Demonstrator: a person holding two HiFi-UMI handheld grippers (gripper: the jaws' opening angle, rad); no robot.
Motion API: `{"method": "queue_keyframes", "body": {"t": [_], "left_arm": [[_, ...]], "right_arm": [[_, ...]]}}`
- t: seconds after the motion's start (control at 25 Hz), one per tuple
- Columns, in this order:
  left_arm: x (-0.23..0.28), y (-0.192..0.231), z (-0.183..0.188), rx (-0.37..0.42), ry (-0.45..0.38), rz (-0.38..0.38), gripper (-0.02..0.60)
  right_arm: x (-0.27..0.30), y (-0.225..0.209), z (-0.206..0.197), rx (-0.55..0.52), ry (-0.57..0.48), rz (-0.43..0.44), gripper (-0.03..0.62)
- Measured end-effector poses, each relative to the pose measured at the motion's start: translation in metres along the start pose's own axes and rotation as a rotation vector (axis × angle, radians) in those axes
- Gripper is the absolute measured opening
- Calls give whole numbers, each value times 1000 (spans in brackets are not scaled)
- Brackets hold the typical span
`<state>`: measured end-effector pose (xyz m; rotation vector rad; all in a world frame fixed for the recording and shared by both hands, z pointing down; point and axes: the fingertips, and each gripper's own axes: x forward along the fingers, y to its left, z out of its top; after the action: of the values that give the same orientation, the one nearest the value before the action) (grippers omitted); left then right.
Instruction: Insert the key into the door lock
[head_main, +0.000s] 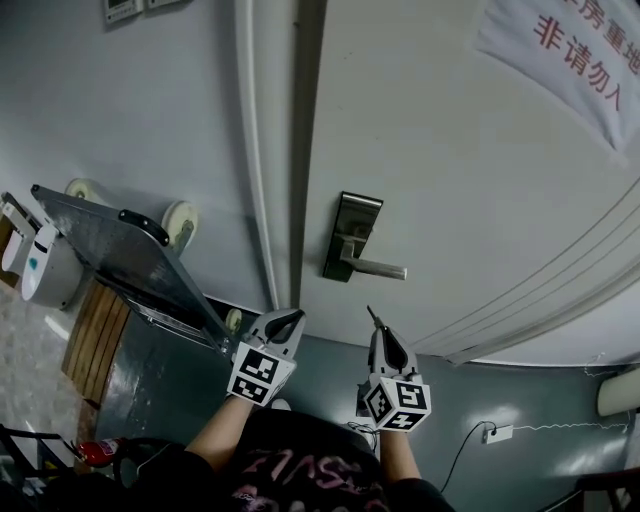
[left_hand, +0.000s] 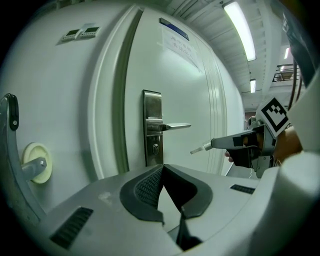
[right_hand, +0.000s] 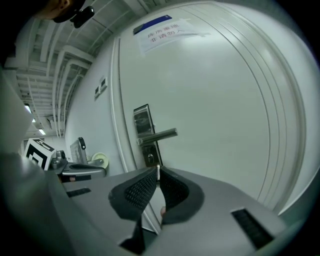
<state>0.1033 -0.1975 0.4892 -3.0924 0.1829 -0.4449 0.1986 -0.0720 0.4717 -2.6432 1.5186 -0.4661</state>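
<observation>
Where the right gripper (right_hand: 157, 175) pinches the key (right_hand: 158, 170) edge-on, the left gripper view shows it lengthwise. The left gripper (left_hand: 163, 168) is closed, empty.

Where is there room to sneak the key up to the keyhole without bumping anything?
Bare door right of the handle is free, and so is the strip under the handle, in front of the keyhole. The right gripper with the key has open air ahead. Left of the lock is crowded: the frame, a metal cart and the left gripper.
</observation>
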Motion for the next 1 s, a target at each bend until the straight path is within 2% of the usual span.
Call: {"method": "queue_keyframes", "body": {"t": [0.52,1.0], "left_arm": [[0,11,-7,4,-8,-70,12],[1,25,-3,49,-28,-65,12]], "right_arm": [[0,15,-9,-12,-2,-65,78],[21,24,-2,43,-63,-46,78]]}}
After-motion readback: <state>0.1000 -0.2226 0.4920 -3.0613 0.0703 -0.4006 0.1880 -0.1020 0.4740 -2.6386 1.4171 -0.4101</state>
